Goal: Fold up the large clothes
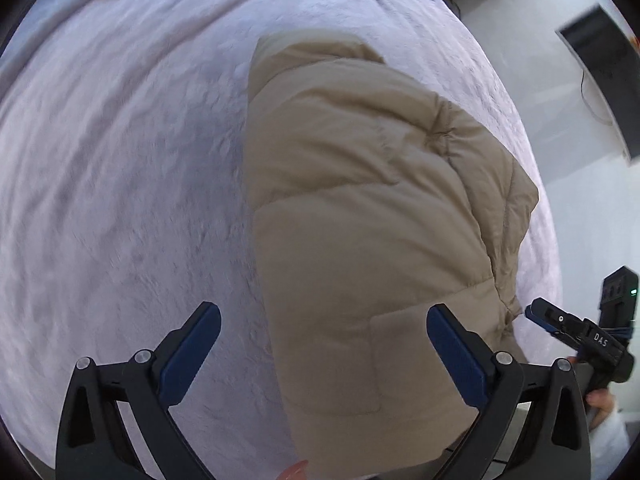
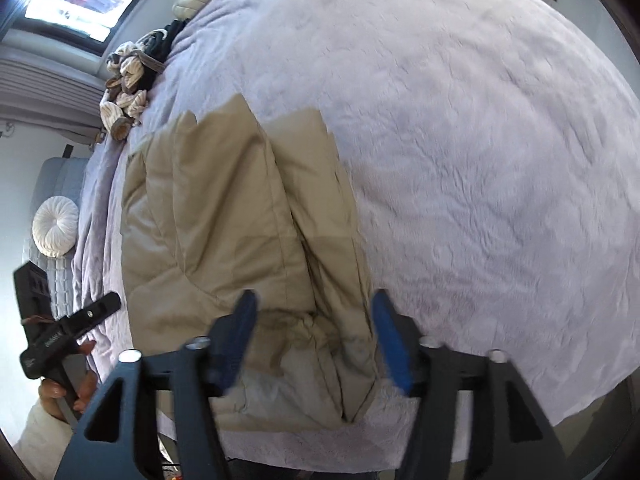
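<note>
Jacket (image 1: 360,208) is being left folded on the bed (image 1: 120,200), unclamped.
Both the left gripper (image 1: 324,348) and the right gripper (image 2: 314,340) are being held apart above its near edge; puffy layers risk springing open if not pressed.

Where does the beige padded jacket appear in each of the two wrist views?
Left wrist view: beige padded jacket fills the centre and right, lying on the lilac bedspread.
Right wrist view: jacket at centre-left, running down to the bottom edge.
Shared landmark: the lilac bedspread.
</note>
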`<state>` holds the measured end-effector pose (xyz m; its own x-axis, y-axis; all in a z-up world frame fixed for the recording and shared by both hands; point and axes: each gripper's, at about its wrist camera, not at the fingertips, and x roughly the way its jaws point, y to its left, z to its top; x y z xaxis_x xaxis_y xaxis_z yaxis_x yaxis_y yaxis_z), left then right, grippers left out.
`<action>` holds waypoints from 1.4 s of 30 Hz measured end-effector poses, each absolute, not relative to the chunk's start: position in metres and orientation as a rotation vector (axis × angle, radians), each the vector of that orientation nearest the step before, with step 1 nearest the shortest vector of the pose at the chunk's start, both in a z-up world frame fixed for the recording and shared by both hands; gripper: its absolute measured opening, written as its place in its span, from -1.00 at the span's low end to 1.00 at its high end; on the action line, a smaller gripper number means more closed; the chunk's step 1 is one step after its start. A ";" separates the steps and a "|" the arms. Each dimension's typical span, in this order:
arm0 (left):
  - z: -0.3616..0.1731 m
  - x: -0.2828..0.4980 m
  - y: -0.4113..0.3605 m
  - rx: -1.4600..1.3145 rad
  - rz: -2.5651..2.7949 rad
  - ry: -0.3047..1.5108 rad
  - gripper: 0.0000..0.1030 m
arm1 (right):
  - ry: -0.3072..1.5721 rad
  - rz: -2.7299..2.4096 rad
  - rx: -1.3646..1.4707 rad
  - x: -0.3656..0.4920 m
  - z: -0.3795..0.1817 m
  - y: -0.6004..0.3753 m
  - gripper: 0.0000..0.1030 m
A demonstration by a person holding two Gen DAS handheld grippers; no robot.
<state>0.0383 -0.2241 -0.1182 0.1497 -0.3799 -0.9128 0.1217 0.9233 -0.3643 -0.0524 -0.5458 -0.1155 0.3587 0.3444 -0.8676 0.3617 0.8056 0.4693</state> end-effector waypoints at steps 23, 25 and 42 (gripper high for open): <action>-0.210 0.067 -0.187 -0.739 -0.674 1.481 1.00 | 1.367 0.284 0.729 0.021 -0.171 -0.540 0.72; -0.221 0.068 -0.192 -0.754 -0.704 1.498 1.00 | 1.383 0.320 0.764 0.028 -0.184 -0.541 0.72; -0.255 0.092 -0.238 -0.778 -0.753 1.547 0.96 | 1.415 0.513 1.003 0.070 -0.246 -0.525 0.99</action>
<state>0.0925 -0.2377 -0.2553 -0.0889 -0.8219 -0.5627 -0.0641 0.5685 -0.8202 0.0705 -0.5247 -0.2460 0.1445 0.8119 -0.5657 0.2606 0.5203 0.8133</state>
